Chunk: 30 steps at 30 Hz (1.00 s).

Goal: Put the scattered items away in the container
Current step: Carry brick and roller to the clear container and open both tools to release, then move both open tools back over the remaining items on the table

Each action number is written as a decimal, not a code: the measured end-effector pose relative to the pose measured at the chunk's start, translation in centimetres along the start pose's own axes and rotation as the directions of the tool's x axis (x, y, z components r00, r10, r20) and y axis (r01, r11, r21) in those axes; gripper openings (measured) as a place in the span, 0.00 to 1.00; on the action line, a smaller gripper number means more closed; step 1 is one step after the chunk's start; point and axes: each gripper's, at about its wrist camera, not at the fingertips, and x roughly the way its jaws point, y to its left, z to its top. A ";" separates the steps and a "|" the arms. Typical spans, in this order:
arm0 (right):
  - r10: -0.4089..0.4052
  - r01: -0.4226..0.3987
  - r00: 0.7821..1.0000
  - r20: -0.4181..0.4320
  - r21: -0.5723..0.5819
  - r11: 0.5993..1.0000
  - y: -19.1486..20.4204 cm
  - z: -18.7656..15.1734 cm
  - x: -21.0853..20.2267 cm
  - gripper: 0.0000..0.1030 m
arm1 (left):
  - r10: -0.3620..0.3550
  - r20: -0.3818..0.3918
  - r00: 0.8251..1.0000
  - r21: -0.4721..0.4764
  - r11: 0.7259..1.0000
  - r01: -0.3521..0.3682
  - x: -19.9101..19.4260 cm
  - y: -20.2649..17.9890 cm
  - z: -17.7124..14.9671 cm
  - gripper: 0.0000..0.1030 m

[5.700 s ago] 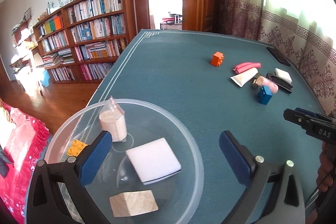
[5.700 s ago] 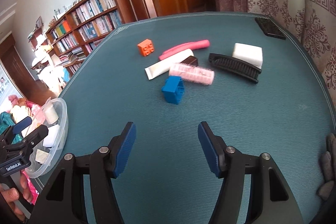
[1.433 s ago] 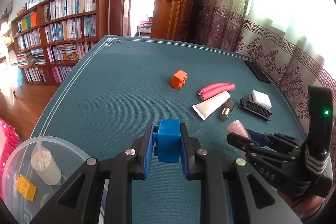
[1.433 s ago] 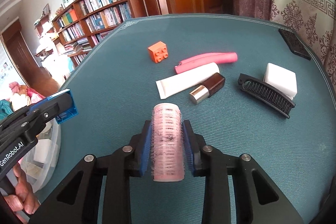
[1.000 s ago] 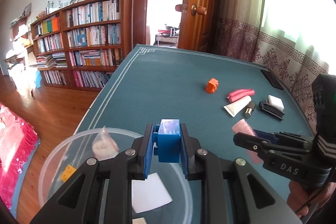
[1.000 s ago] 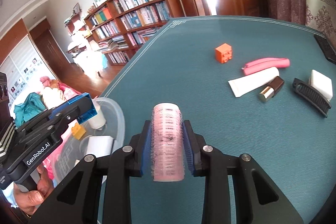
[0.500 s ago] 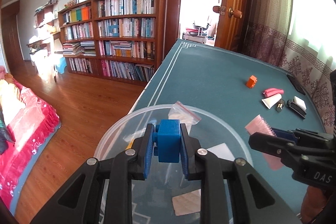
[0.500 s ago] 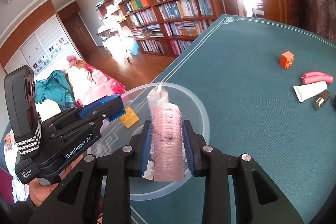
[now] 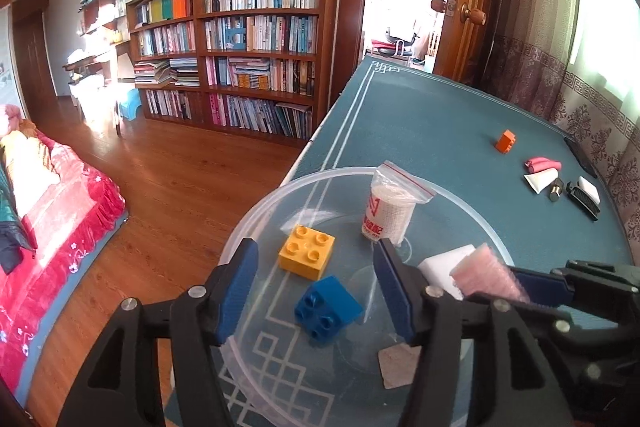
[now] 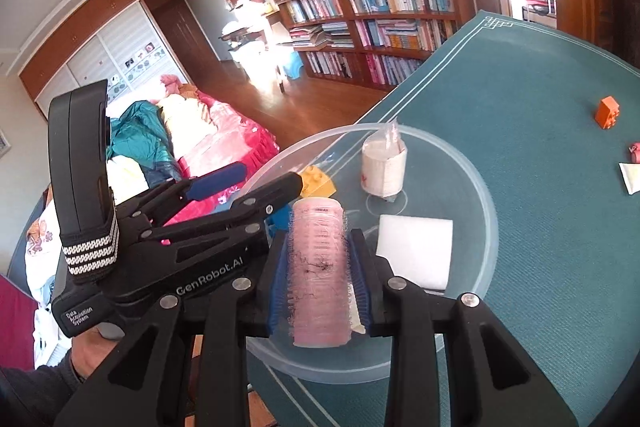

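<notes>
left tool (image 9: 316, 291) spread over blue brick (image 9: 328, 311) in clear bowl (image 9: 256, 219), right tool (image 10: 320, 281) clamped on fuzzy pink hair roller (image 10: 319, 267)

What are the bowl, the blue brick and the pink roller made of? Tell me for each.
Bowl: clear, slightly frosted plastic, it seems; the table pattern shows through it.
Blue brick: hard moulded plastic, smooth and faintly glossy, with round studs.
Pink roller: apparently a plastic tube covered in fuzzy, bristly hook fabric; stray hairs cling to it.
</notes>
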 end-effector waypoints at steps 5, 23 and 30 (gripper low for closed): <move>0.028 -0.028 0.999 -0.016 0.000 1.000 -0.3 -0.7 0.4 0.38 | 0.012 0.023 1.000 -0.022 1.000 -0.011 -0.5 0.9 0.2 0.74; 0.011 -0.010 0.999 -0.030 0.016 1.000 -1.8 -2.4 -0.6 0.40 | -0.025 0.041 0.999 -0.040 0.999 0.027 -0.8 0.2 1.2 0.81; -0.025 0.024 1.000 0.015 0.081 0.996 -3.6 -2.8 -2.0 0.49 | -0.042 0.007 0.999 -0.022 0.999 0.042 -0.2 -1.1 0.9 0.85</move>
